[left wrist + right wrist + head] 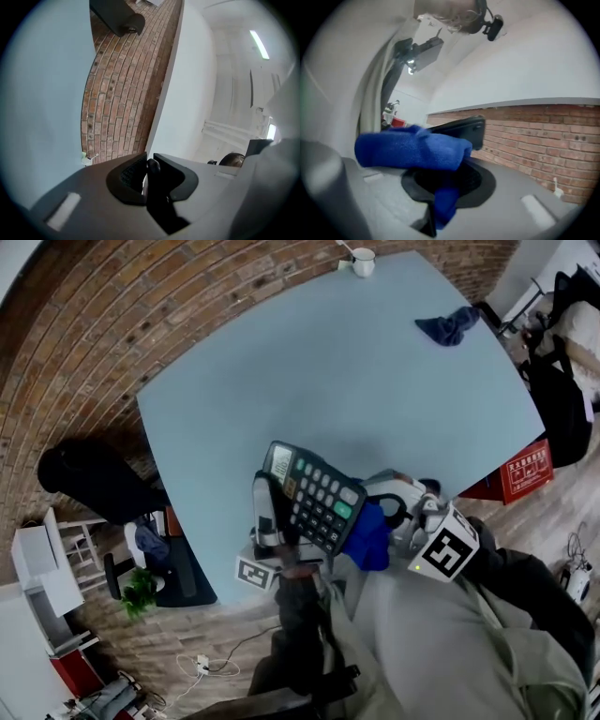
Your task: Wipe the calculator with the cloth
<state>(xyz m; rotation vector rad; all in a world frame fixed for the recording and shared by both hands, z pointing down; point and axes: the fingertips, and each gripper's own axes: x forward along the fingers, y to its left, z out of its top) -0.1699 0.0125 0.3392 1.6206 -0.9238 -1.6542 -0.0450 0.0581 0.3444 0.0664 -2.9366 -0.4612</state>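
The left gripper (279, 523) holds the calculator (312, 495) up over the near edge of the counter (281, 362). The calculator is tilted, keys facing up, with its display at the far left end. In the left gripper view the fingers (127, 176) are closed on a thin dark edge of the calculator (153, 167), which stands end on between them.

The right gripper (382, 521) is just beside the calculator's right side. Its fingers (476, 180) are clamped on a bright blue cloth (412, 149). One end of the cloth hangs down between the fingers and the rest bunches over them. In the head view the cloth (370, 538) lies against the calculator's lower right edge. In the right gripper view the calculator's dark body (464, 129) shows just behind the bunched cloth.

Well apart from both, a dark blue rag (448, 326) lies crumpled near the counter's far right corner, and a white cup (363, 261) stands at its far edge. The floor (103, 324) around the counter is brick. The person's grey trousers (441, 643) fill the lower right of the head view
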